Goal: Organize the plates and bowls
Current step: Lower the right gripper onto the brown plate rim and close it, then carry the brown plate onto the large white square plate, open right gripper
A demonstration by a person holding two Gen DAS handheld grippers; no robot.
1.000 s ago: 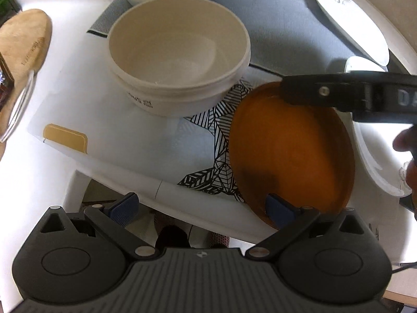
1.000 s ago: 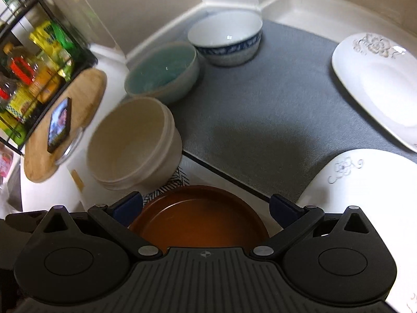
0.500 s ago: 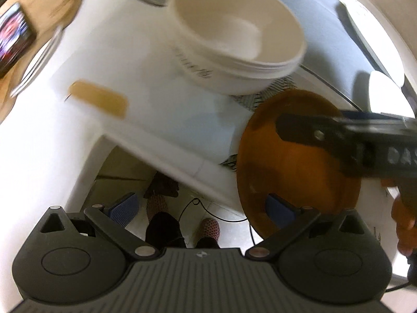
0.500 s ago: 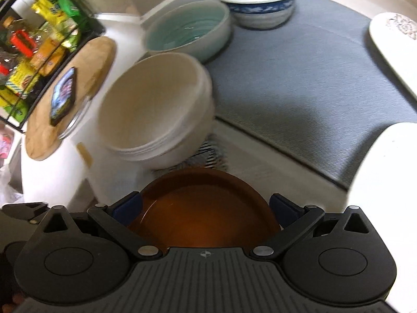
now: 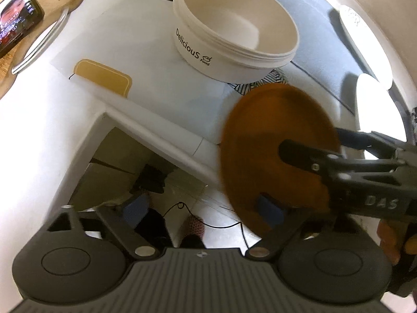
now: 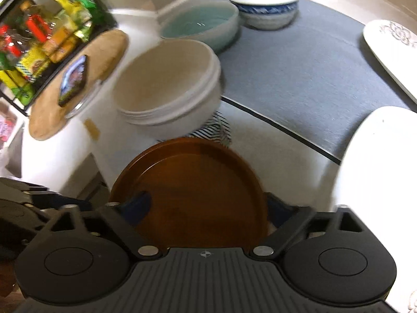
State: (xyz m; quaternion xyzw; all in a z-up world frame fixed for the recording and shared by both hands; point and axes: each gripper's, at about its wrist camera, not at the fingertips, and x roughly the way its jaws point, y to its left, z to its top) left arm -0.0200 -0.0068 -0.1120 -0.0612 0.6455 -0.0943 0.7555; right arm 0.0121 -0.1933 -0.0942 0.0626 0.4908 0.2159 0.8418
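Both grippers have just been closing. Left wrist view: left gripper [image 5: 206, 208] sits wide and empty, brown plate [image 5: 278, 156] at four o'clock beyond the counter edge. Right wrist view: right gripper [image 6: 208, 206] straddles the plate [image 6: 190, 193], contact unclear; close squarely before lifting.

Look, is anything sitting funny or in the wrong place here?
Yes. The round brown plate juts past the front edge of the white counter, partly over the floor below. It could tip off; blur hides whether it rests there or is lifted.
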